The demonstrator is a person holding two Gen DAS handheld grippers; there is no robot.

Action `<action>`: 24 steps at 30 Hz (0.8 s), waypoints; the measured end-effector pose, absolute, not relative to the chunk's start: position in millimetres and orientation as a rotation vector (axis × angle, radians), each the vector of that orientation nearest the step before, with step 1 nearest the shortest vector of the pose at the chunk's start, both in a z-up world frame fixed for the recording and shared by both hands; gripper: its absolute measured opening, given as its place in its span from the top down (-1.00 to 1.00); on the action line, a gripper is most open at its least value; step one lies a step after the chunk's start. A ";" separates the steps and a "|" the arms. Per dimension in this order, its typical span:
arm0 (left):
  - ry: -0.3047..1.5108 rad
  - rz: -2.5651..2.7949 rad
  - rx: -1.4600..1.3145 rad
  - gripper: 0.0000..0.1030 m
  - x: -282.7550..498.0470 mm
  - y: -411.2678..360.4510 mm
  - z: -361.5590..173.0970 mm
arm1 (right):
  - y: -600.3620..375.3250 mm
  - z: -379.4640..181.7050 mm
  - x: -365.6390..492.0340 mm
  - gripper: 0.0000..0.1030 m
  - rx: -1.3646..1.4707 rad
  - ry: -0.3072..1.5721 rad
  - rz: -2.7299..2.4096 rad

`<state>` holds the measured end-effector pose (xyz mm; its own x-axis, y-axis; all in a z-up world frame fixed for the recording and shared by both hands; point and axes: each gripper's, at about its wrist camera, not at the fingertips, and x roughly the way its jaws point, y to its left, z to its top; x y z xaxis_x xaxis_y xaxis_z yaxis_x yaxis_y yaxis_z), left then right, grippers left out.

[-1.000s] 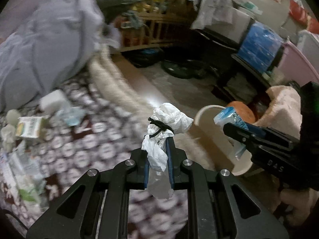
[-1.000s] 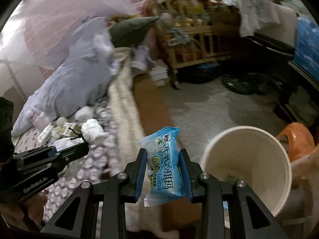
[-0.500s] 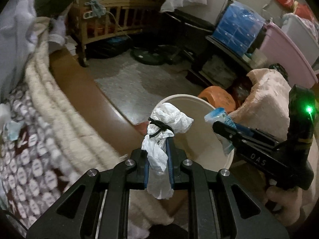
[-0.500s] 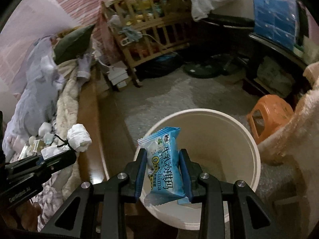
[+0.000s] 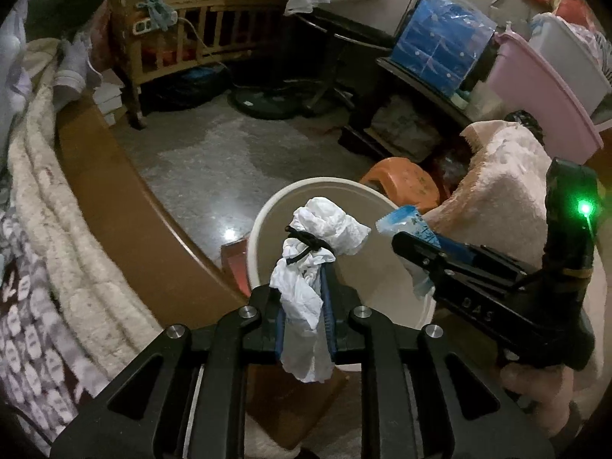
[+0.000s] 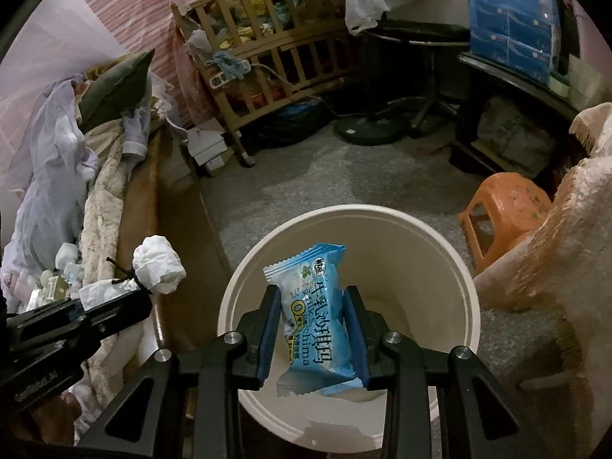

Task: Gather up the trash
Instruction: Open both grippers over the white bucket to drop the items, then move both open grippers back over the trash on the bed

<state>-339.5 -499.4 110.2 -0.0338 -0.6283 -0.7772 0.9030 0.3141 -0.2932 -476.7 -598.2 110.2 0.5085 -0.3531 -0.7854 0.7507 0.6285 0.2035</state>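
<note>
My left gripper is shut on a crumpled white tissue wad tied with a black band, held over the near rim of a cream bin. My right gripper is shut on a blue snack wrapper and holds it above the open mouth of the same bin. The right gripper shows in the left wrist view at the bin's right side. The left gripper with the tissue wad shows at the left of the right wrist view, outside the bin's rim.
A bed with cream blanket and wooden edge lies left, with more litter on it. An orange stool and a pink fluffy cover stand right. A wooden crib and fan base are behind.
Both grippers have swung from the bed toward the bin. The bin now sits directly under the wrapper, and the tissue wad is at its rim. Both stay shut on their items.
</note>
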 end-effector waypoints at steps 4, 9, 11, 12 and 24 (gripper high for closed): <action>1.006 -1.287 0.317 0.08 -337.2 -497.6 112.1 | -598.0 111.7 -476.9 0.11 0.550 0.781 -0.750; 0.998 -1.260 0.302 0.07 -330.4 -487.1 115.9 | -597.4 108.6 -476.7 0.10 0.574 0.789 -0.748; 0.992 -1.236 0.298 0.07 -327.2 -481.9 117.0 | -594.2 106.7 -475.2 0.10 0.589 0.792 -0.743; 0.987 -1.222 0.297 0.07 -325.1 -478.7 117.9 | -593.2 106.3 -473.9 0.10 0.591 0.792 -0.737; 0.908 -1.032 0.284 0.07 -286.1 -416.8 126.4 | -547.8 119.4 -433.0 0.10 0.531 0.800 -0.651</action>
<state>-286.1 -416.8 126.4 0.2004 -0.6156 -0.7622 0.8340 0.5154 -0.1970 -433.0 -547.8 119.4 0.5253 -0.3252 -0.7864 0.7041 0.6850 0.1871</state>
